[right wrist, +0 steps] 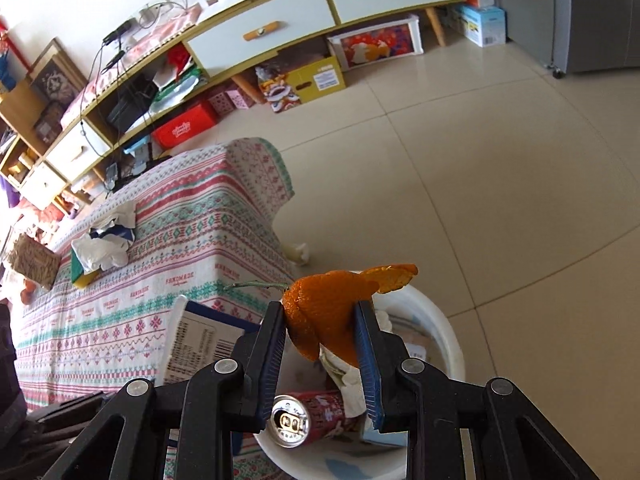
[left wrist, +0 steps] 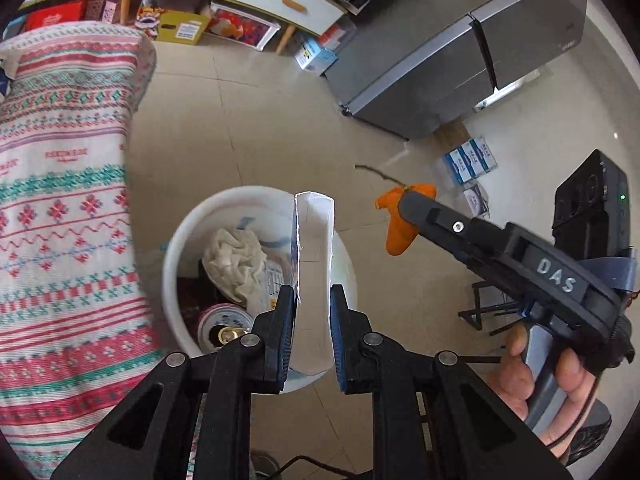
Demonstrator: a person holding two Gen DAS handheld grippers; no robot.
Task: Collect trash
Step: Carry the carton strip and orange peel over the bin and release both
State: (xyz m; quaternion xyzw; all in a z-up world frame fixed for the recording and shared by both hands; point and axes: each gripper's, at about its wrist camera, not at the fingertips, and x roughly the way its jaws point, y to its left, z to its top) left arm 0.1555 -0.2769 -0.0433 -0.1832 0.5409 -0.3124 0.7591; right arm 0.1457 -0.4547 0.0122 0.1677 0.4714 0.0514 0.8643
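My left gripper (left wrist: 312,294) is shut on a flattened white carton (left wrist: 314,240), which it holds upright over a white bin (left wrist: 176,248). In the bin lie a crumpled tissue (left wrist: 234,260) and a red drink can (left wrist: 222,320). To the right, my right gripper (left wrist: 408,204) carries an orange peel (left wrist: 400,228). In the right wrist view that gripper (right wrist: 320,308) is shut on the orange peel (right wrist: 320,328) just above the bin (right wrist: 448,336), with the can (right wrist: 308,420) below. The carton (right wrist: 200,336) shows at the left, barcode side up.
A table under a patterned cloth (right wrist: 160,240) stands beside the bin, with crumpled tissues and wrappers (right wrist: 104,248) on it. A tissue wad (right wrist: 298,254) lies on the tiled floor. A grey fridge (left wrist: 460,60), floor boxes (left wrist: 472,160) and a long cabinet (right wrist: 280,20) line the room. A hand (left wrist: 520,380) grips the right handle.
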